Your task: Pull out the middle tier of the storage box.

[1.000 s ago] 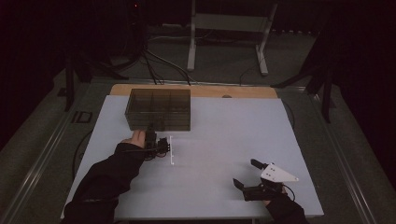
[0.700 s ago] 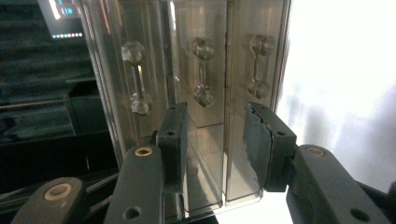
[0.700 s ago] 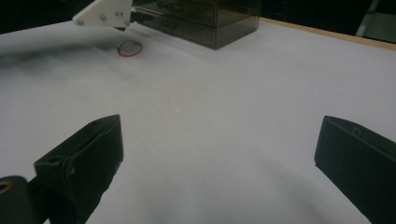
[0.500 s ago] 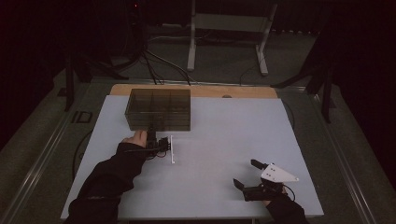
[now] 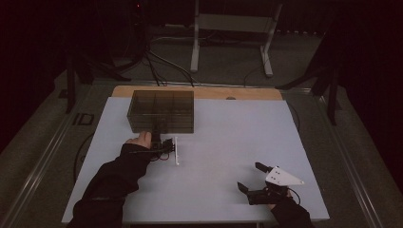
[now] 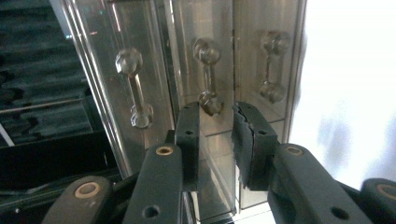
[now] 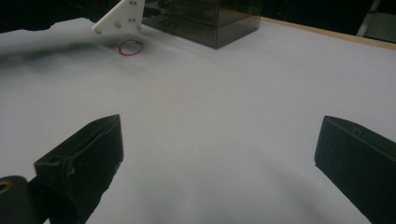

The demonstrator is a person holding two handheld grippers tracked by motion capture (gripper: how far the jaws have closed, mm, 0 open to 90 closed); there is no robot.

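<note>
Drawer handle [image 6: 207, 77], the middle of three clear bar pulls on the smoked drawer box [image 5: 161, 111] at the table's [image 5: 228, 137] far left, lies straight ahead of your left gripper [image 6: 217, 112]. Its long axis runs upright in the left gripper view. The jaws have just been closing, straddle its lower knob, and are not yet pressing. Your left hand [image 5: 140, 140] is nearer, reaching level toward the box front; your right gripper [image 5: 250, 176] rests wide open, well apart.

Left gripper [image 6: 215, 112] fingers just closing, narrow gap; right gripper [image 7: 219, 154] wide apart.
</note>
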